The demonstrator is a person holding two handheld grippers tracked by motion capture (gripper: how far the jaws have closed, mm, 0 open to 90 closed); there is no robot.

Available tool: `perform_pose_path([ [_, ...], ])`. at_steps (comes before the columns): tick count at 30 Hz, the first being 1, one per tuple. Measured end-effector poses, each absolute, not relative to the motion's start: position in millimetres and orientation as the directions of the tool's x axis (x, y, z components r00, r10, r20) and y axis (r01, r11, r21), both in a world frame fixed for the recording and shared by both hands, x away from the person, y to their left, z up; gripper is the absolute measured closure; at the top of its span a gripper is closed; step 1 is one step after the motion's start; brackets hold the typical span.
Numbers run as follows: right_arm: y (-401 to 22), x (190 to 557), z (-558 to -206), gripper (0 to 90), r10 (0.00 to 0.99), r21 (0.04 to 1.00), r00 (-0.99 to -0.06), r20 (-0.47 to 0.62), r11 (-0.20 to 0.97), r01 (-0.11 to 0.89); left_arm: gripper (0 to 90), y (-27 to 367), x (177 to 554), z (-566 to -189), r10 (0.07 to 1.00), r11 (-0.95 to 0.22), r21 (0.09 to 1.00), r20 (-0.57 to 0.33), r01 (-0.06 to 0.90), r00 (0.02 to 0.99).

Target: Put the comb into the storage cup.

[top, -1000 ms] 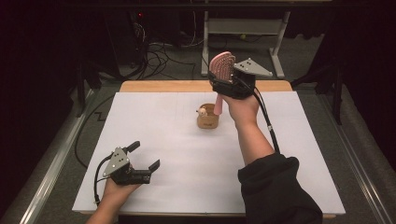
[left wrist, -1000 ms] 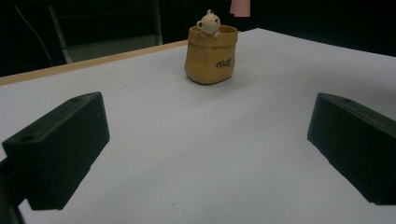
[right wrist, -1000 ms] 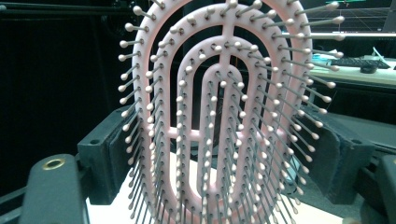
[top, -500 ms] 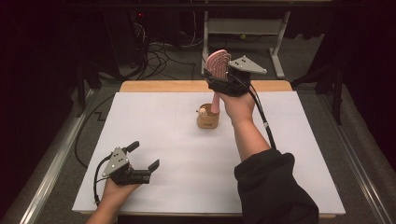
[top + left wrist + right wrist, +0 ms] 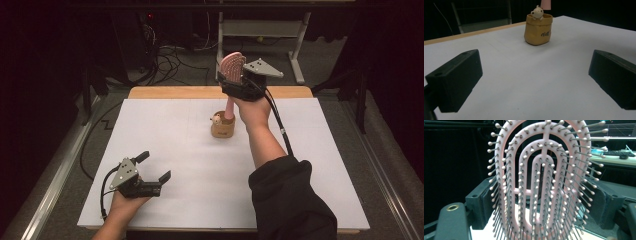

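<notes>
A pink hairbrush (image 5: 232, 67) stands upright with its head up, and my right gripper (image 5: 236, 84) is shut on it just below the head. In the right gripper view the bristled head (image 5: 544, 182) sits between the two black jaws. The brush handle (image 5: 229, 107) runs down to the mouth of a small tan pot (image 5: 223, 126) with a bear figure on its rim. Whether the tip is inside I cannot tell. The pot (image 5: 538, 29) stands mid-table. My left gripper (image 5: 154, 166) rests low at the near left, open, nothing between its jaws.
A white sheet (image 5: 150, 130) covers the table, with a wooden edge (image 5: 175, 92) at the back. Cables (image 5: 170, 57) and a metal frame (image 5: 260, 27) lie on the dark floor beyond. A metal rail (image 5: 55, 180) runs along the left side.
The right hand and the brush have shifted slightly left, bringing the handle closer over the pot. The left gripper has not moved.
</notes>
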State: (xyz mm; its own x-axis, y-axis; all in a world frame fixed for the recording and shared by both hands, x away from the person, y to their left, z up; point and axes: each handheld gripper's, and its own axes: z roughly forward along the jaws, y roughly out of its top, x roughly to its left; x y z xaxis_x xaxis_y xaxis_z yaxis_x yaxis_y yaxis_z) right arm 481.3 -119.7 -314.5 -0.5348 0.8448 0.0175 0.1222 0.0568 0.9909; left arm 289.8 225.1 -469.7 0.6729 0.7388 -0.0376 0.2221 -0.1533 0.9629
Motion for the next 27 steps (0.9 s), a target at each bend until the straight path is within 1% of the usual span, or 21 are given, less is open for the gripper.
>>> perform_pose_path([
  [27, -107.8, 488.2, -335.3, 20.3, 0.843, 0.986, -0.537, 0.013, 0.078, 0.146, 0.0, 227.1, 288.9, -469.6, 0.744, -0.142, 0.964, -0.045, 0.223, 0.667],
])
